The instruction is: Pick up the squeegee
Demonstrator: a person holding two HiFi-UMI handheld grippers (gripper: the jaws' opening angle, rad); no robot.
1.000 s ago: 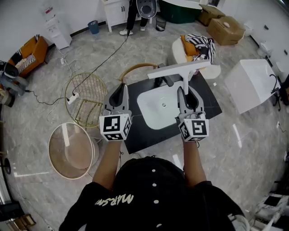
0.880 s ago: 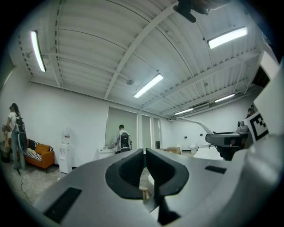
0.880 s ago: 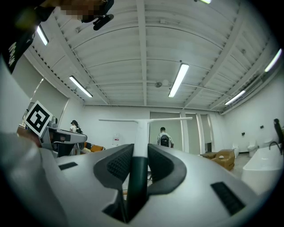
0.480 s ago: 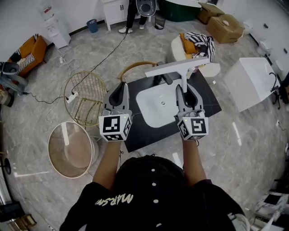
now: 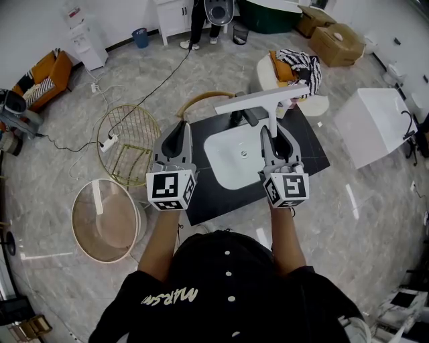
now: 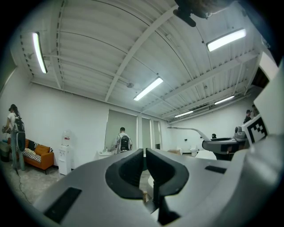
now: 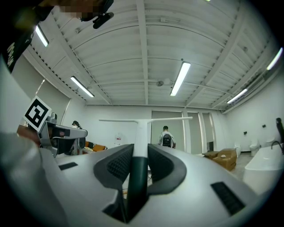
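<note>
A white squeegee with a dark lower handle stands up from my right gripper, which is shut on its handle. In the right gripper view the handle sits pinched between the two pads and the long blade runs crosswise above them. My left gripper hangs level beside it, to the left, with its jaws together and nothing between them. The left gripper view shows the two pads nearly touching. Both grippers hover over a black counter with a white sink.
A gold wire basket and a round glass table stand on the floor at the left. A white chair with striped clothes is beyond the counter, a white box at the right. A person stands far off.
</note>
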